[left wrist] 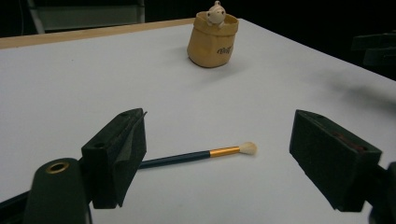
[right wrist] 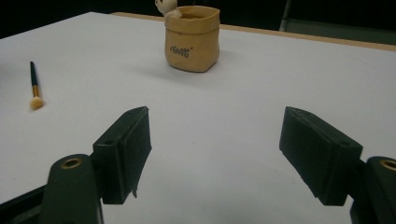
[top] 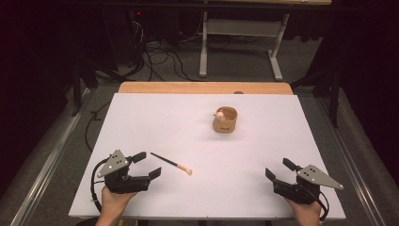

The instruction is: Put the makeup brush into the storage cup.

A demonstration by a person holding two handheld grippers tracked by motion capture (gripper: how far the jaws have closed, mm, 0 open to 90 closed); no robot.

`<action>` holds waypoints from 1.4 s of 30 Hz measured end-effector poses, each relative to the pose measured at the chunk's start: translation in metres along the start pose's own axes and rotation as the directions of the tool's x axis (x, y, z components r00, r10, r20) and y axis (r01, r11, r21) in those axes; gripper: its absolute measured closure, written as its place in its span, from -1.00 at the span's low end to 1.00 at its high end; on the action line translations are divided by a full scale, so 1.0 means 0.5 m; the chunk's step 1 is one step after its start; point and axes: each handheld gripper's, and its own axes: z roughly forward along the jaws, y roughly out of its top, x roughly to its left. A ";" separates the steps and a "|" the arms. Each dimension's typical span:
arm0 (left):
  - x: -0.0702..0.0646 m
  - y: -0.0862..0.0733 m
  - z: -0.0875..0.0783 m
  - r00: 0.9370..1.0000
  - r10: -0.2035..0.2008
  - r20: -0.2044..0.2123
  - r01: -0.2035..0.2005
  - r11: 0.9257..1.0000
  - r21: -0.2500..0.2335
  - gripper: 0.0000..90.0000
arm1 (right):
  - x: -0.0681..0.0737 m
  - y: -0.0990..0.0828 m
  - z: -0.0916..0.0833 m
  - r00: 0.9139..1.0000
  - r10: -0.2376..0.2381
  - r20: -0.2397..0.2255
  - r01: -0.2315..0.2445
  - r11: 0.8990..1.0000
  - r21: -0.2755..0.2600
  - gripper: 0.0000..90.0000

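Starting at the left, our left tool (top: 147, 164) rests low at the near edge of the white counter (top: 197, 141), jaws spread wide and holding nothing. Just beyond it lies the brush (top: 171, 163), flat on the counter and apart from both jaws; in the left gripper view the brush (left wrist: 201, 154) runs across the gap between them, its dark handle disappearing behind the left jaw. Its long axis slants across the counter: in the high view the handle end points away to the far left and the pale bristle tip (top: 188, 171) points toward the near right. Farther back, toward the middle right, stands the tan pot (top: 225, 120) with a small figure perched on its rim, well apart from the brush. At the right, our right tool (top: 278, 171) also sits near the front edge, jaws wide apart and empty. We judge the risk to be in the pick-up: the handle is thin and lies flat, so jaws closing off-centre or too high could roll it aside, and pinching the bristles could splay them.
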 end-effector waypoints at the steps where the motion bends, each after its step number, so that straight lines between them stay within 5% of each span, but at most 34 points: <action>1: 0.000 0.000 0.000 1.000 0.000 0.000 0.000 1.000 0.000 -0.57 | 0.000 0.000 0.000 1.000 0.000 0.000 0.000 1.000 0.000 -0.41; 42: 0.002 0.047 0.020 0.999 0.004 0.039 -0.004 1.000 -0.008 -0.59 | -0.001 0.000 0.001 1.000 0.005 -0.001 -0.005 1.000 -0.003 -0.43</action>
